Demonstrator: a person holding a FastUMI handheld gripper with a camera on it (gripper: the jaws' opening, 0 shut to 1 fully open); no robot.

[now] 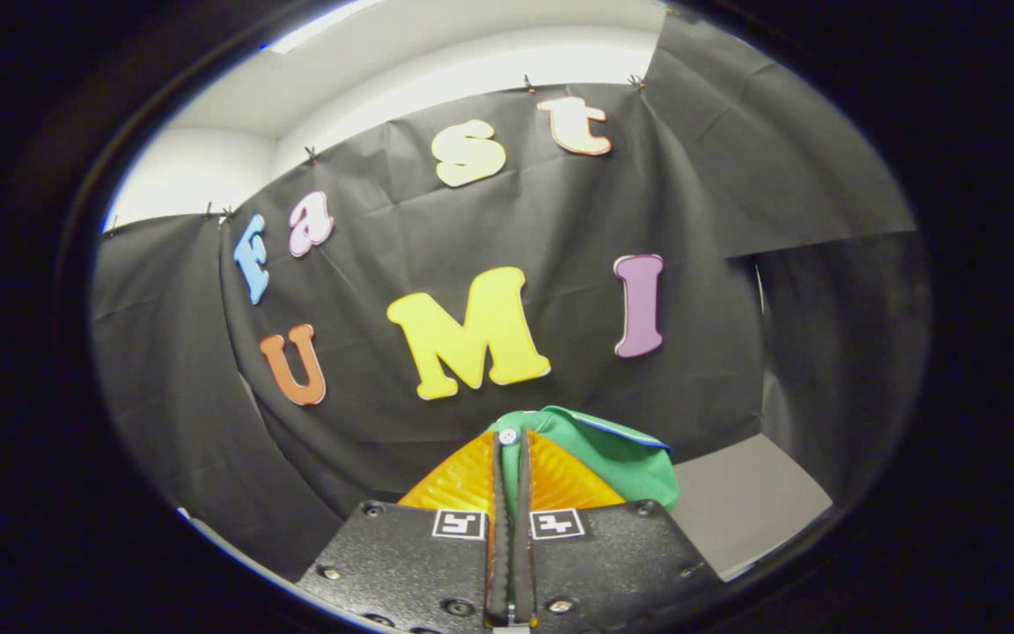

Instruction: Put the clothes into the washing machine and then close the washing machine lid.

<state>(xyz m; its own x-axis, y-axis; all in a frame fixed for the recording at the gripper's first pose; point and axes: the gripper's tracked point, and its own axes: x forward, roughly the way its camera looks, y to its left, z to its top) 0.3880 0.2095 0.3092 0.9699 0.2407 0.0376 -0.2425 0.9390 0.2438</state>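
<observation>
The booth is closed off by a creased black cloth wall (489, 220) pinned along its top edge; above it a pale room wall and ceiling (437, 62) show, with a bright strip of light at the upper left. Beyond the fingers and to their right lies a flat grey surface (745, 497), bare where it is visible.

The gripper (511, 449) is raised and aimed at the cloth wall. Its jaws are drawn almost fully together, with only a thin slot between the two fingers (463, 480). In that slot a fold of soft green fabric garment (626, 458) is pinched, both fingers pressing on it. The garment bunches up over the fingertips and hangs to the right of the right finger, clear of the grey surface. A narrow white and blue trim runs along its upper edge, and a small white button (508, 436) sits at the fingertips.
</observation>
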